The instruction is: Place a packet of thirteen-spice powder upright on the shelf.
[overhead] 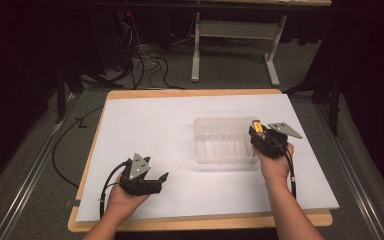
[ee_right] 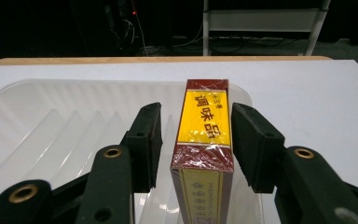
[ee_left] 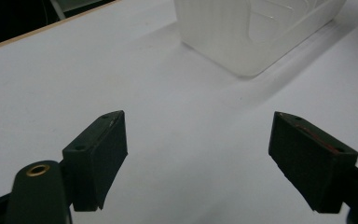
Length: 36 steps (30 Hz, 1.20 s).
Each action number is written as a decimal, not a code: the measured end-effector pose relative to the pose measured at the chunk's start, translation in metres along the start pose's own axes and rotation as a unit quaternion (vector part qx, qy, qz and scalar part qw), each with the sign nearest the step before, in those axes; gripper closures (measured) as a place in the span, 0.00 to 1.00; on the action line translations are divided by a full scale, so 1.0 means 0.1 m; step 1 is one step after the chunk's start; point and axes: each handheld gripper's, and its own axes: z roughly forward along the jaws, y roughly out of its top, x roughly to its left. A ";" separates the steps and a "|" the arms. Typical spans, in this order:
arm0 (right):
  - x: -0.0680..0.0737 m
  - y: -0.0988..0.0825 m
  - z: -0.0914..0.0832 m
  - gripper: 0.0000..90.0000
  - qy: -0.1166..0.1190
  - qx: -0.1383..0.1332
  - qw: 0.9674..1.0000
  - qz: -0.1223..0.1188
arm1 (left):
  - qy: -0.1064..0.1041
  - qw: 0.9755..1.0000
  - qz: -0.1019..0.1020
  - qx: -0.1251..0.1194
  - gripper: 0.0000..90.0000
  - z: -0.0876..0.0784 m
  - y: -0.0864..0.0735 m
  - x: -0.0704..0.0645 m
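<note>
A white sheet (overhead: 180,150) is spread over a wooden table (overhead: 200,220), and a clear ribbed plastic tray (overhead: 222,140) is set on it, right of centre.

The right gripper (ee_right: 193,144) is held by the right hand (overhead: 275,165) at the tray's right end. Between its jaws a slim red-and-yellow box (ee_right: 205,135) is seen (wrapped in clear film, with printed characters on its yellow face), standing over the tray's right end. A narrow gap is seen between the left jaw and the box; the right jaw lies close against the box's other side, though firm contact cannot be confirmed. The jaws are thus only partly apart, and whether the box is truly gripped cannot be told. In the high view the box (overhead: 256,126) is glimpsed at the gripper's tip, at the tray's right rim.

The left gripper (ee_left: 196,158) is held by the left hand (overhead: 125,200) low over the sheet, near the front left of the table and well apart from the tray. Its jaws are spread wide and nothing is held between them. A corner of the tray (ee_left: 256,32) is seen beyond them.
</note>
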 end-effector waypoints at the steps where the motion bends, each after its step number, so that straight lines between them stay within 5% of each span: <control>1: 0.00 0.01 0.00 0.59 0.001 -0.001 1.000 -0.002 | 0.000 1.000 0.000 0.000 0.22 0.00 0.00 0.00; 17: -0.05 0.08 -0.16 0.54 0.011 -0.007 1.000 -0.014 | 0.002 1.000 -0.003 -0.001 0.22 0.00 0.00 0.01; 29: -0.06 0.11 -0.59 0.50 0.040 -0.024 0.998 -0.031 | 0.003 1.000 -0.009 -0.003 0.22 0.00 0.00 0.01; 34: -0.04 0.06 -0.73 0.47 0.056 -0.022 0.997 -0.039 | -0.013 1.000 -0.024 -0.004 0.22 0.01 0.00 -0.01; 36: -0.01 -0.04 -0.84 0.42 0.076 -0.020 0.996 -0.044 | -0.035 0.999 -0.038 -0.013 0.22 -0.01 0.03 -0.06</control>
